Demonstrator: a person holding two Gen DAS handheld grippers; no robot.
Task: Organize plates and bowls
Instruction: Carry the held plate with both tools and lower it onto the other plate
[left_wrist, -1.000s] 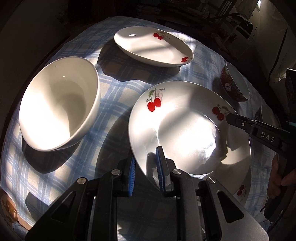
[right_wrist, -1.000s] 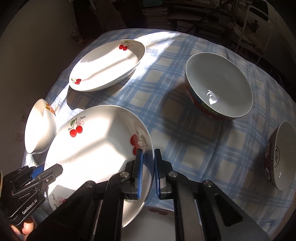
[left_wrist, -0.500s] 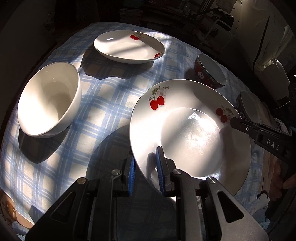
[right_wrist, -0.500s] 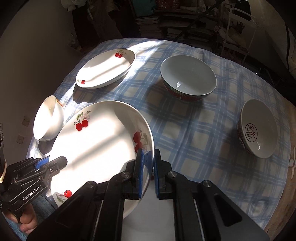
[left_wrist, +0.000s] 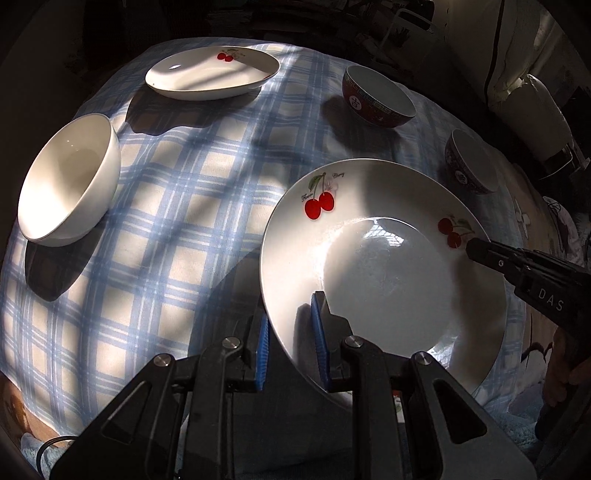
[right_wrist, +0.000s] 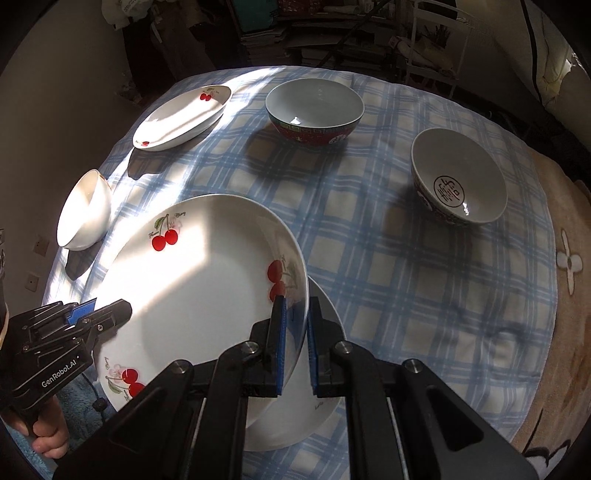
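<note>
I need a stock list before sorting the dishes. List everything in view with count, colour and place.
cherry plate: one, white, held above the table by both grippers
second plate: one, white, lying beneath the held one
oval dish: one, white with cherries, far left
white bowl: one, left edge
red bowl: one, far middle
patterned bowl: one, right
tablecloth: one, blue checked
left gripper: clamped on plate rim
right gripper: clamped on opposite rim
hand: one, lower left

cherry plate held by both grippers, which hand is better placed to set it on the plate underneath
Right, probably. The right gripper clamps the cherry plate on the rim directly over the lower plate, which shows beneath it. The left gripper holds the opposite rim.
</note>
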